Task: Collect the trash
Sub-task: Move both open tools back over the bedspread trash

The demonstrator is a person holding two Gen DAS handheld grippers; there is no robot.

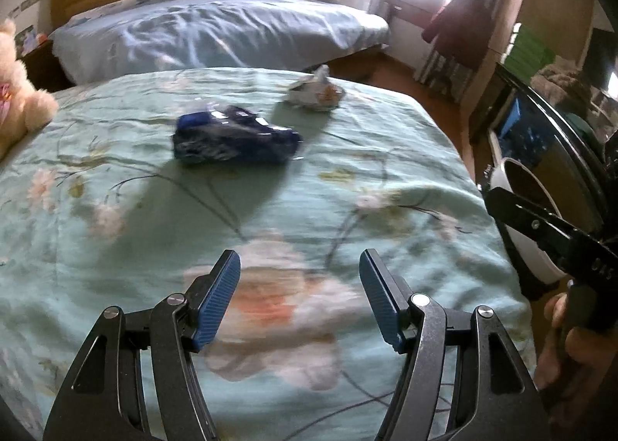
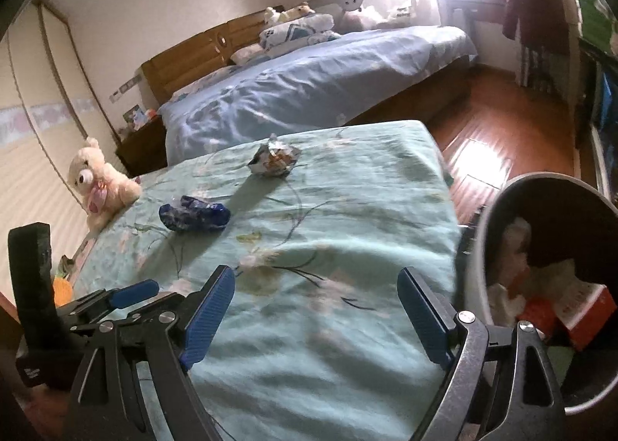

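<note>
A crumpled dark blue wrapper (image 1: 235, 139) lies on the green floral bedspread (image 1: 116, 286); it also shows in the right wrist view (image 2: 195, 213). A crumpled white and silver wrapper (image 1: 316, 92) lies farther back (image 2: 275, 159). My left gripper (image 1: 299, 298) is open and empty, low over the bedspread, well short of the blue wrapper. My right gripper (image 2: 316, 315) is open and empty over the bed's near right part. A white trash bin (image 2: 540, 286) stands right of the bed with paper and red packaging inside; it also shows in the left wrist view (image 1: 529, 209).
A cream teddy bear (image 2: 98, 182) sits at the bed's left edge. A second bed with blue sheets (image 2: 309, 81) stands behind. Wooden floor (image 2: 486, 139) lies to the right. The left gripper's body (image 2: 116, 305) is at the lower left of the right wrist view.
</note>
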